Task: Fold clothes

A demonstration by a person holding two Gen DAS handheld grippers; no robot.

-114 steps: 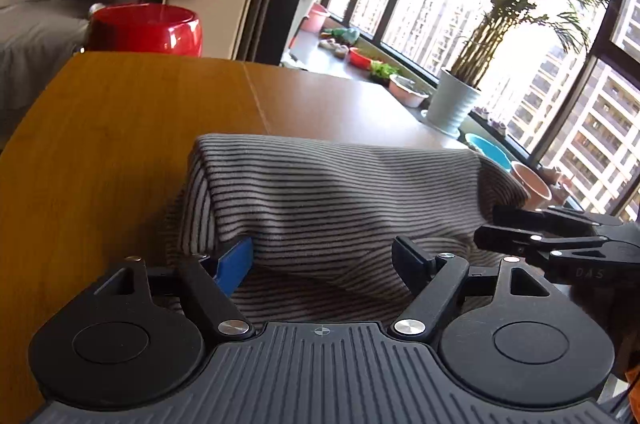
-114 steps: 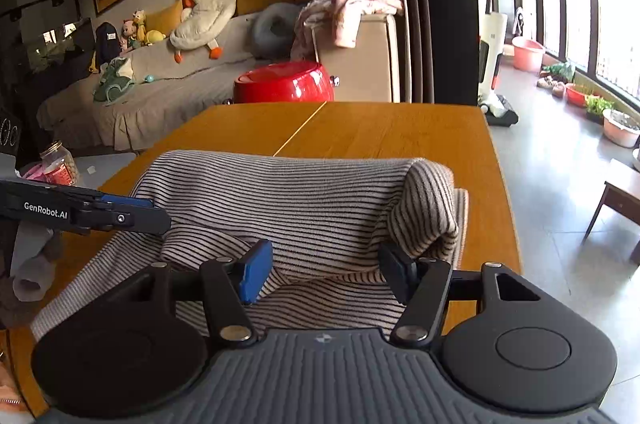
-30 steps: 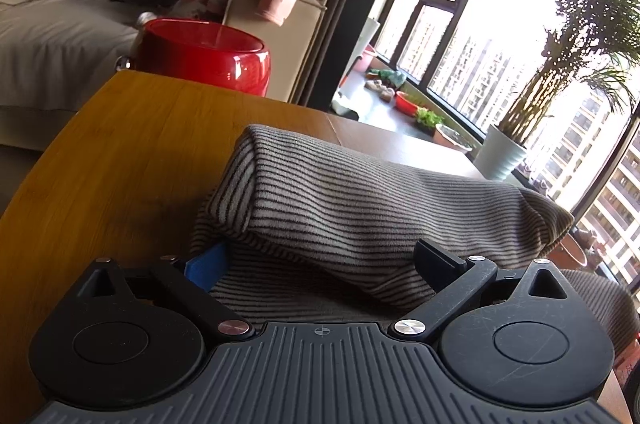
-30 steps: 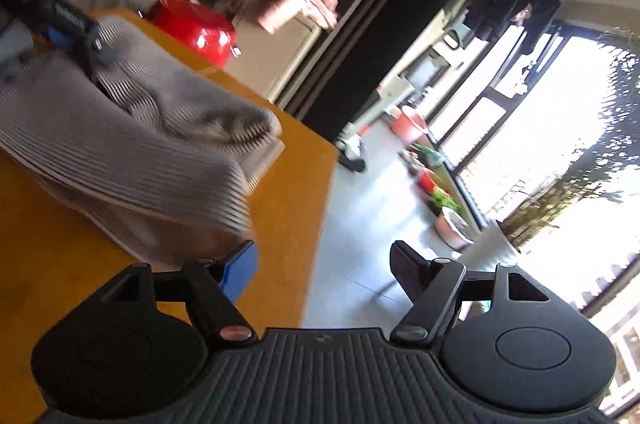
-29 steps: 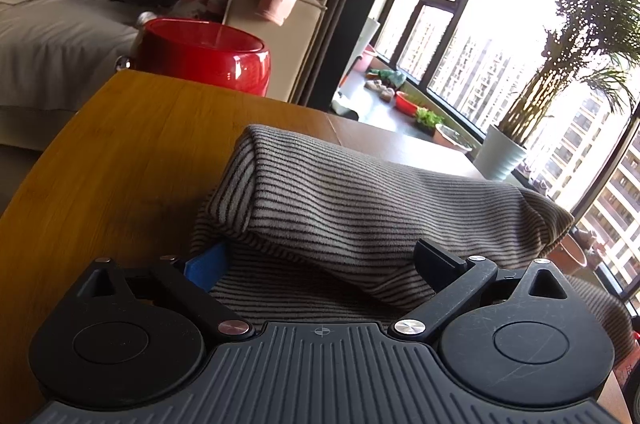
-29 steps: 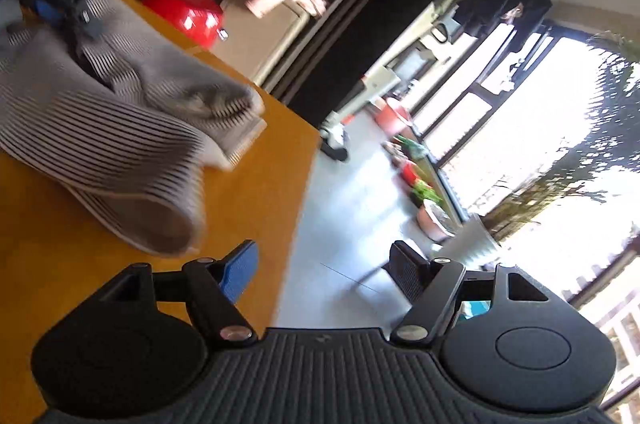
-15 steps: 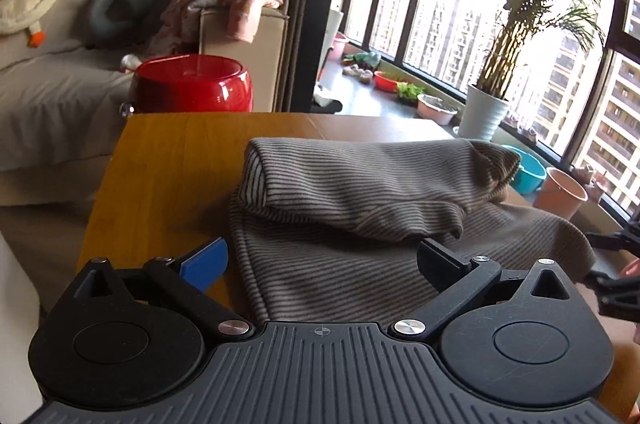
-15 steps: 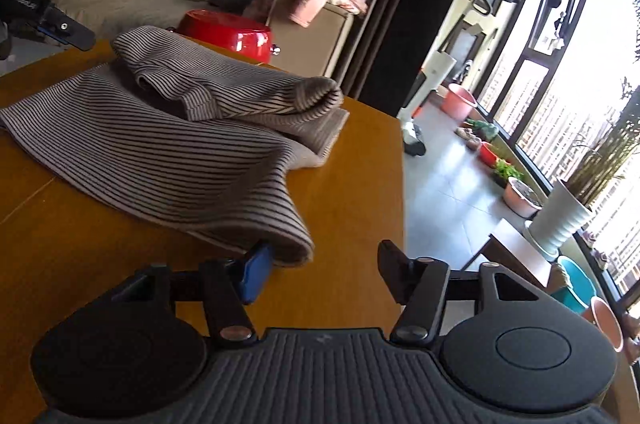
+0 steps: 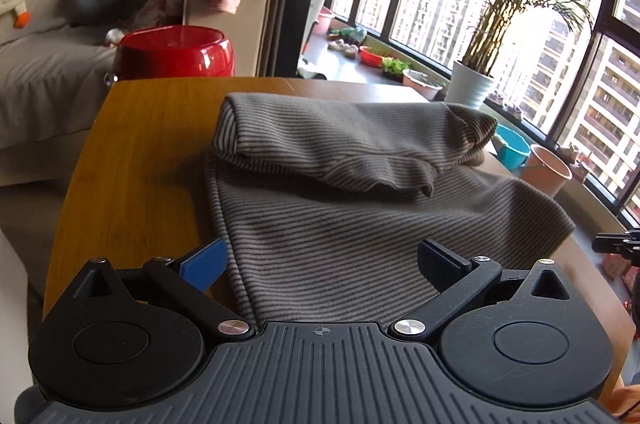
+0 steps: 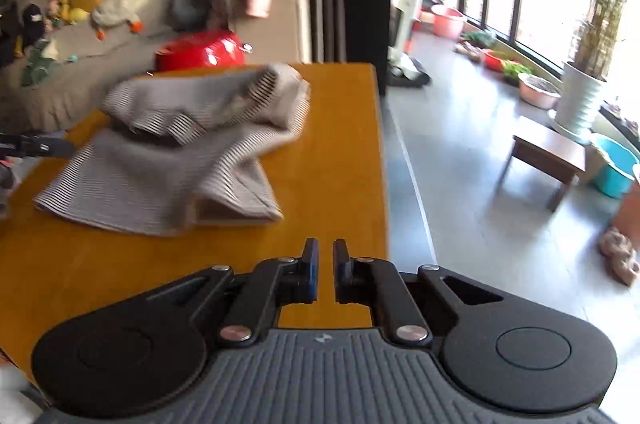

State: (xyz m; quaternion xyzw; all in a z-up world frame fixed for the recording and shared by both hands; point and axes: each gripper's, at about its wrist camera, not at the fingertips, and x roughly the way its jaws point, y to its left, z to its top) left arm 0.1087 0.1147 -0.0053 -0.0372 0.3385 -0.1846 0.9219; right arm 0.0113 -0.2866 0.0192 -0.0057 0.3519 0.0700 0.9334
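Striped garment point(image 9: 360, 208) lies partly folded on the wooden table point(image 9: 136, 160); left gripper point(image 9: 320, 260) spread wide over its near hem, right gripper point(image 10: 324, 268) clenched on nothing beside it.

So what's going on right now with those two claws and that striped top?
Left claw open over the striped top's near edge, not gripping. Right claw shut, empty, over bare table. Top partly folded, upper part doubled over. Nothing in the way.

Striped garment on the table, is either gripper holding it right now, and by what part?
Neither. The right gripper is shut on nothing, clear of the striped garment; the left gripper is open over its near edge.
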